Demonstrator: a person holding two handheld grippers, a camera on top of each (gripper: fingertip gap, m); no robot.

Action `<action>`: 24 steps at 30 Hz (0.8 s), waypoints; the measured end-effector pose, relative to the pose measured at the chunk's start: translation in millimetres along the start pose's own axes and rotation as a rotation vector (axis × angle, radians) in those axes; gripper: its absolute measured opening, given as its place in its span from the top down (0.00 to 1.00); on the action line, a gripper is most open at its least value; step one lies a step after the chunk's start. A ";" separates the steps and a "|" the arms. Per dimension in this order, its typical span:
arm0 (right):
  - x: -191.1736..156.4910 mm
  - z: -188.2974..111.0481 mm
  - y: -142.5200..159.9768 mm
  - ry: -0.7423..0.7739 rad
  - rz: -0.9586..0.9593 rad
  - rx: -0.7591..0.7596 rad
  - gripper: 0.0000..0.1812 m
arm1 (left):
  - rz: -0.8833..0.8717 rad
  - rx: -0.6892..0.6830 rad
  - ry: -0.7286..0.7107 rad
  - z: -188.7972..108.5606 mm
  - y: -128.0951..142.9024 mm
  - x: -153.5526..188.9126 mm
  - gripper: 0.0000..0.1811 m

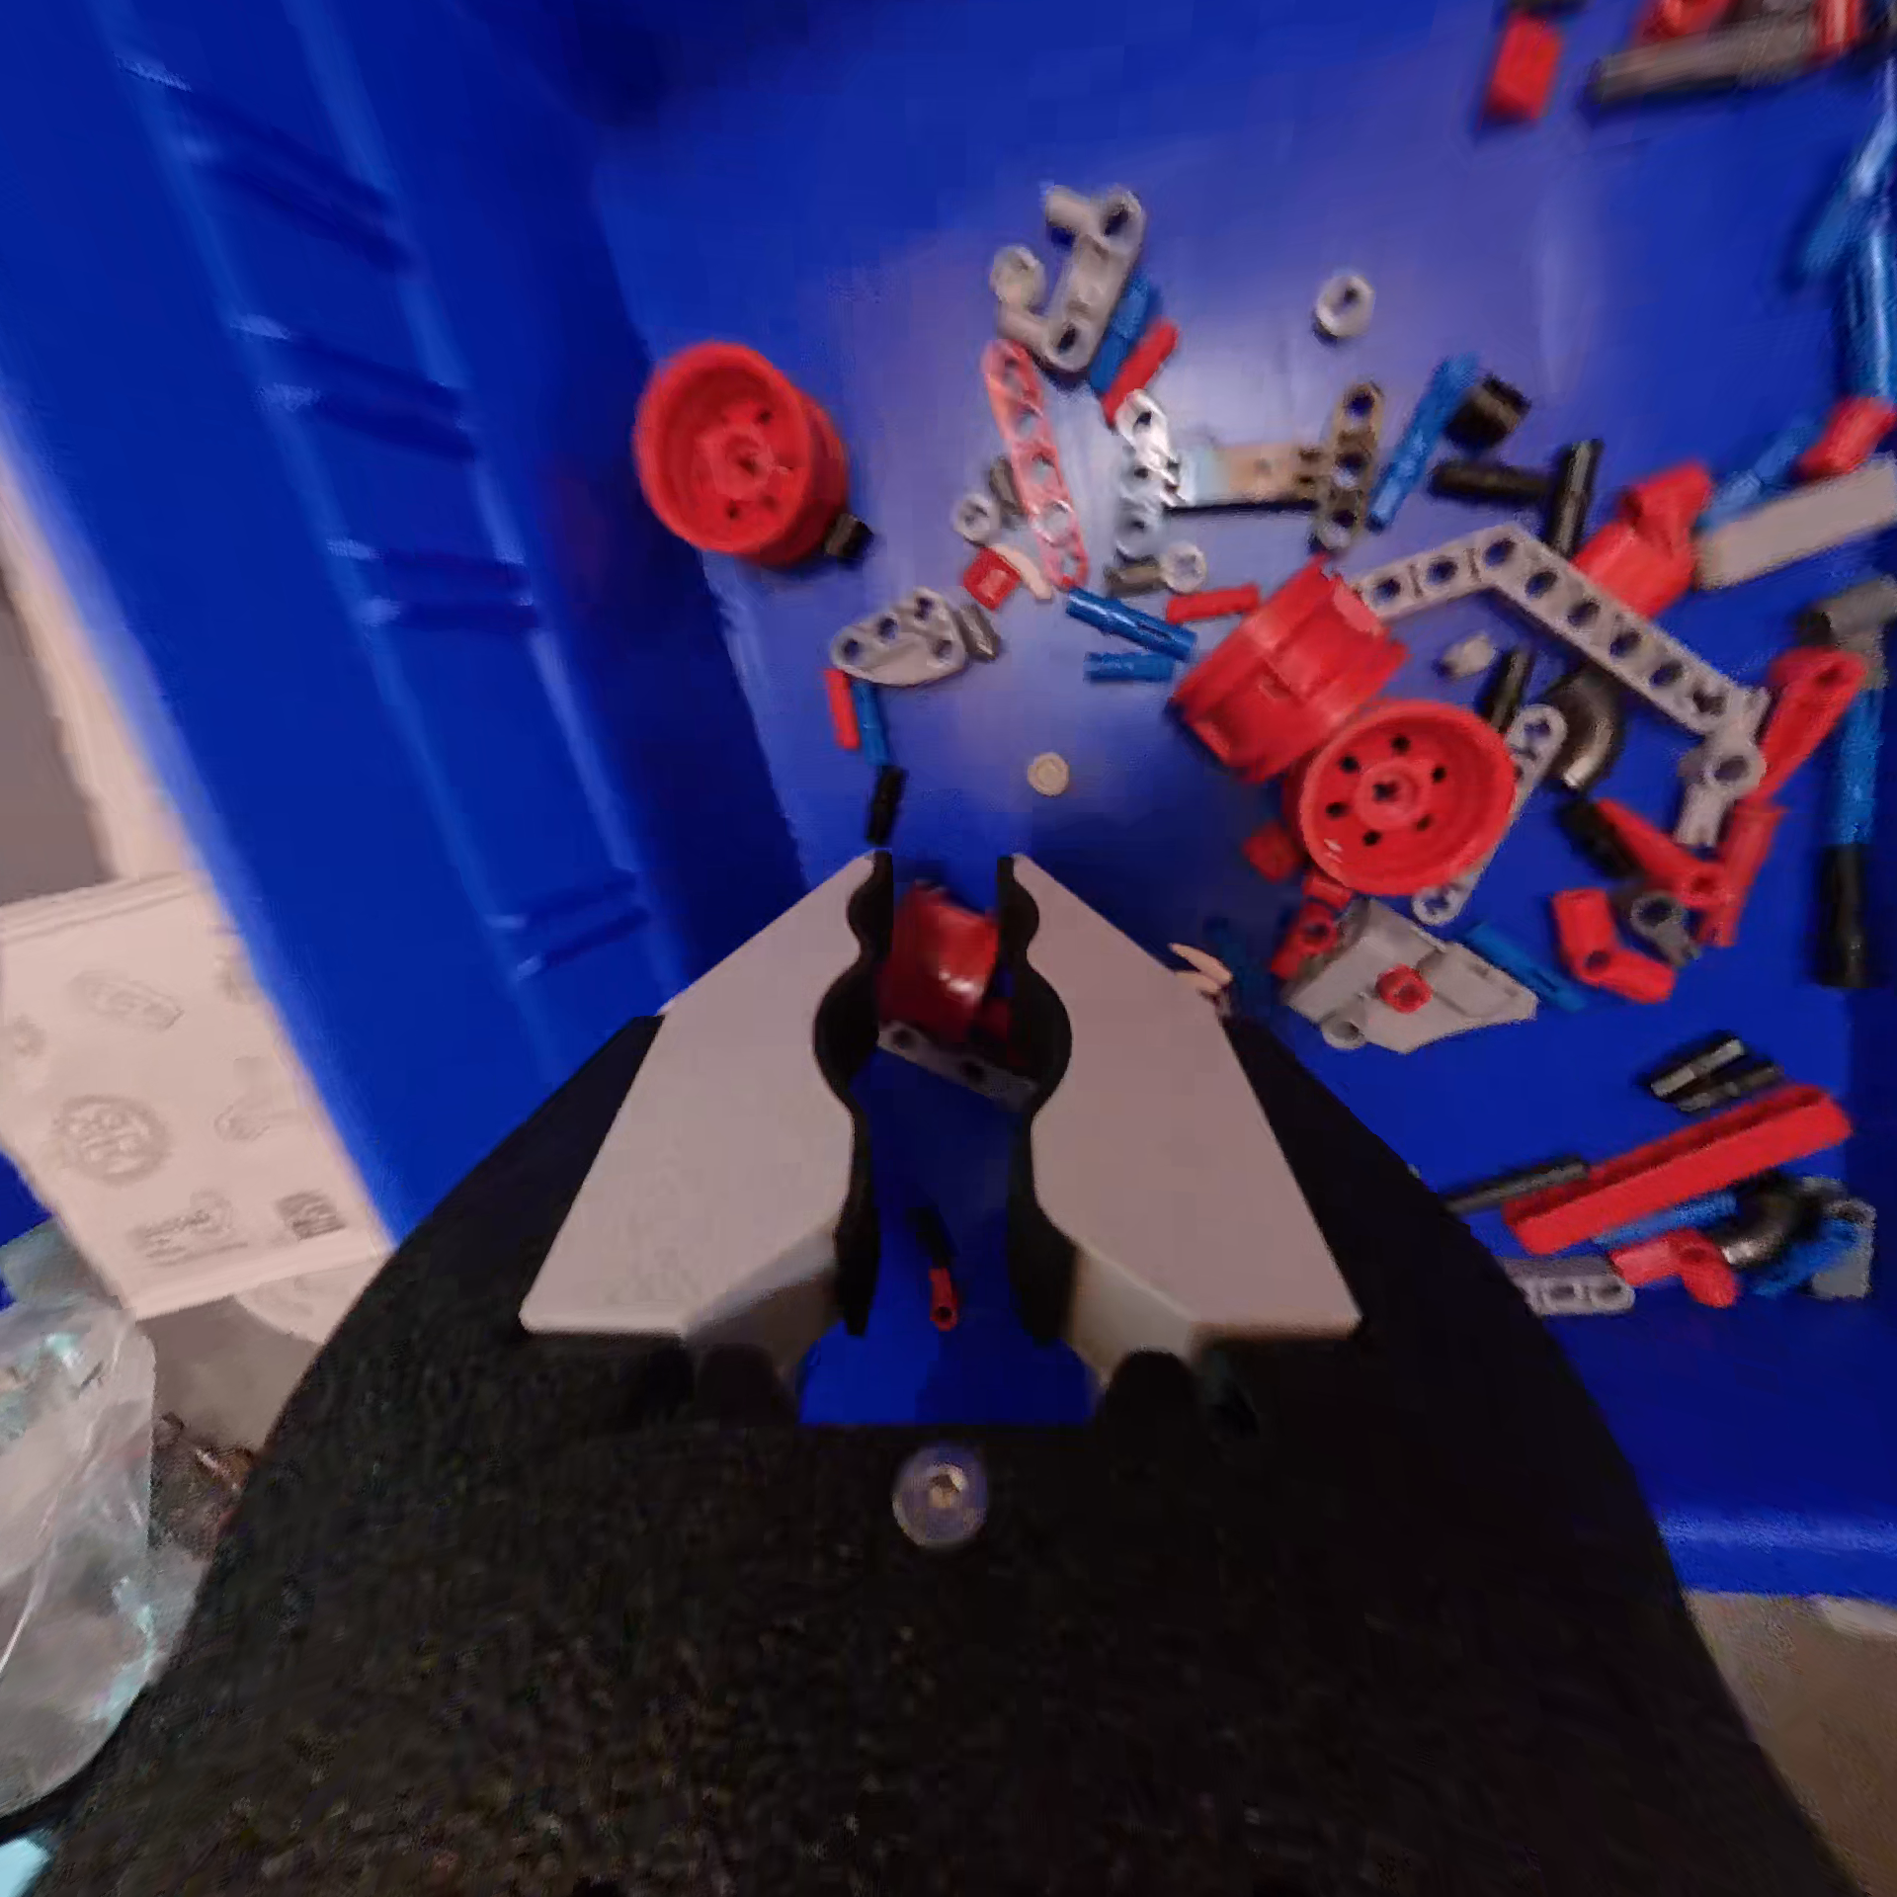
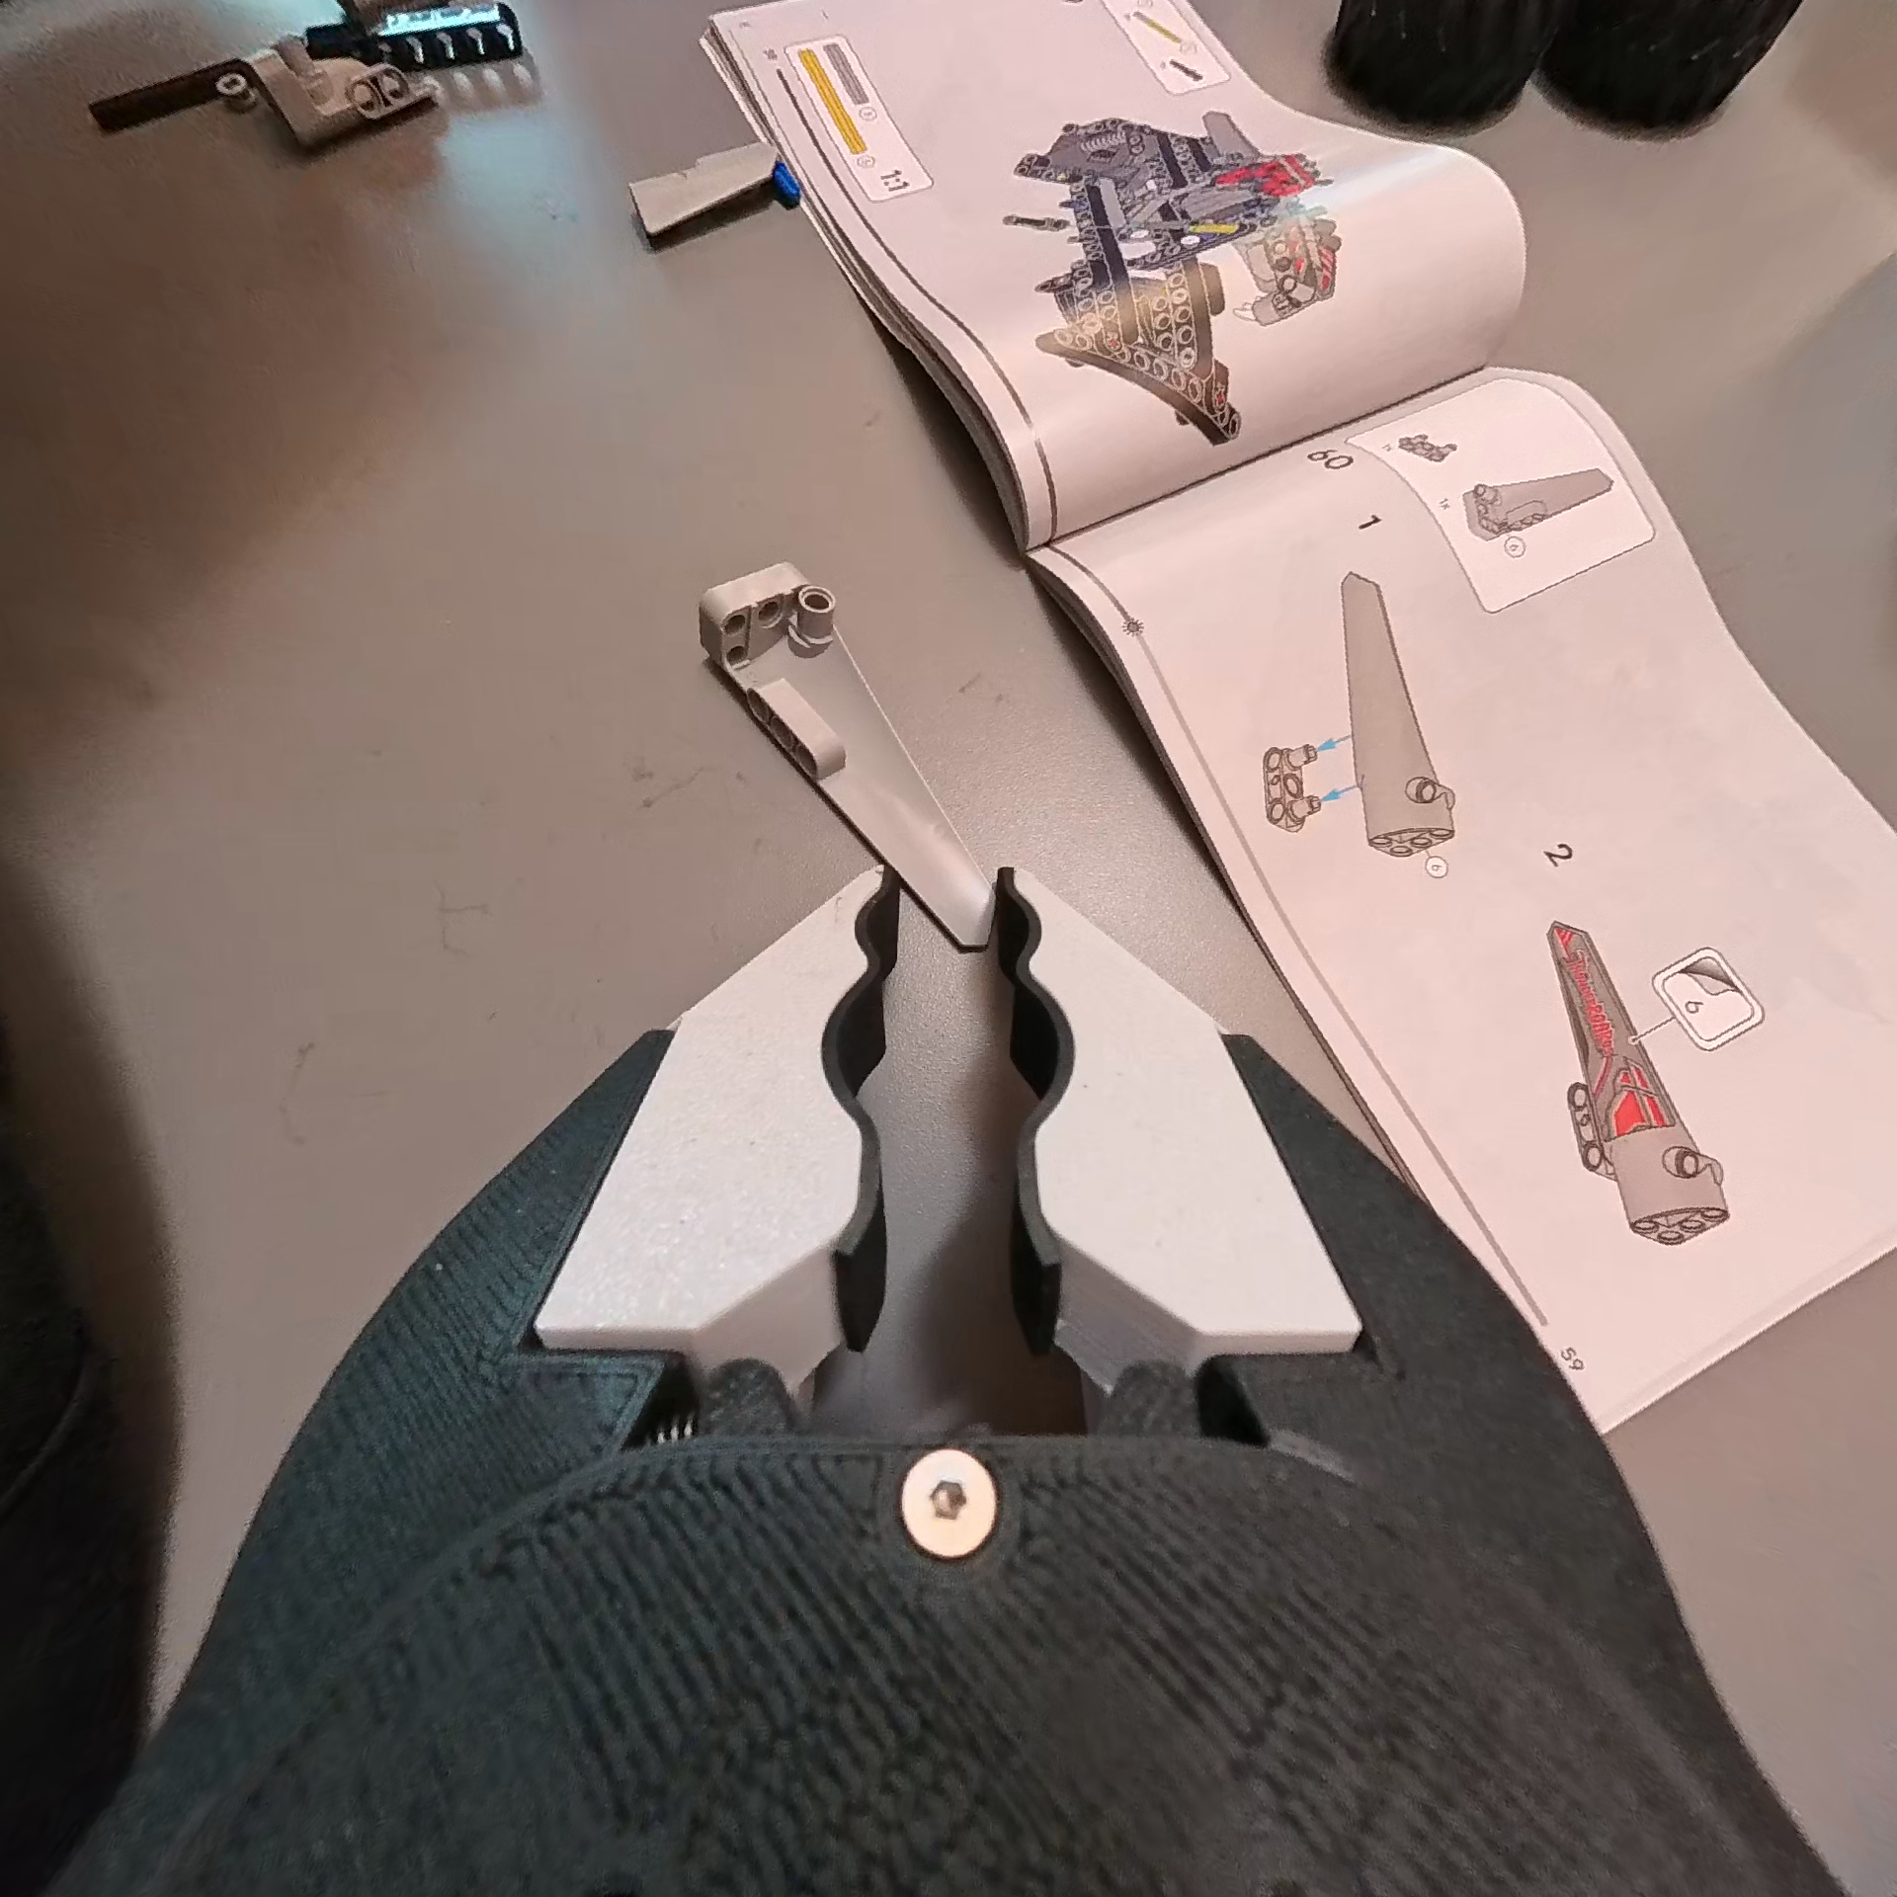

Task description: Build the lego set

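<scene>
My left gripper [image 1: 941, 873] hangs over a blue bin [image 1: 411, 513] of loose lego parts. Its jaws stand narrow, closed on a red curved piece [image 1: 939, 965] with a dark grey part under it. Red wheel rims [image 1: 739, 457] [image 1: 1406, 811] and a grey bent beam [image 1: 1560, 606] lie among the parts. My right gripper [image 2: 941, 888] is low over the table, its jaws narrow on the thin end of a long grey panel [image 2: 821, 739]. The panel's wide end with pin holes points away and rests on the table.
An open instruction booklet [image 2: 1334, 513] lies right of the panel. A grey and black sub-assembly [image 2: 328, 92], another grey panel with a blue pin [image 2: 708, 190] and black tyres [image 2: 1540, 51] sit at the far edge. A paper sheet [image 1: 154, 1109] and plastic bag [image 1: 62, 1437] lie left of the bin. One gripper's finger ends stand about 50 cm off the other's.
</scene>
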State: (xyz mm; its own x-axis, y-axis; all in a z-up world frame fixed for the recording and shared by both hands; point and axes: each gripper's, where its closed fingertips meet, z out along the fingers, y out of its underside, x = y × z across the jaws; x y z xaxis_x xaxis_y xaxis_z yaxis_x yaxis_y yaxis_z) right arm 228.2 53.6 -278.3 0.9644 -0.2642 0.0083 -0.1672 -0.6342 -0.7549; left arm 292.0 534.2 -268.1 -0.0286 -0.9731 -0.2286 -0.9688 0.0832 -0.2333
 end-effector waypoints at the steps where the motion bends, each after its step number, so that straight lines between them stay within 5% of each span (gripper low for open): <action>1: 0.0 0.0 0.0 0.000 0.000 0.000 0.90 | 0.023 -0.032 0.039 2.6 5.7 7.9 0.91; 6: 0.0 0.0 0.0 -0.002 0.003 0.000 0.90 | 0.068 -0.037 0.123 -10.5 15.4 20.5 0.94; 11: 0.0 0.0 0.0 -0.003 0.005 0.000 0.90 | -0.013 0.252 0.279 -41.1 -31.2 29.9 0.84; 14: 0.1 0.0 0.0 -0.003 0.005 0.000 0.90 | 0.116 0.399 0.348 -47.0 -54.3 49.5 0.76; 18: 0.1 -0.1 -0.1 0.003 -0.002 0.000 0.90 | 0.263 0.208 0.276 -14.5 -33.8 60.6 0.67; 21: 0.2 -0.1 -0.1 0.000 0.002 0.000 0.90 | 0.292 0.227 0.312 -16.1 -33.9 69.5 0.68; 24: 0.3 0.0 -0.1 -0.002 0.005 0.000 0.90 | 0.330 0.074 0.278 0.6 -4.4 58.1 0.68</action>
State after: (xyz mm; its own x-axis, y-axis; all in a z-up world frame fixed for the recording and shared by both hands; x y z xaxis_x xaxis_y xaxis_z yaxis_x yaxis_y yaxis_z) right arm 228.5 53.6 -278.2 0.9640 -0.2660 0.0031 -0.1722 -0.6328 -0.7549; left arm 294.8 477.4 -280.9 -0.4088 -0.9117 -0.0414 -0.8766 0.4049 -0.2600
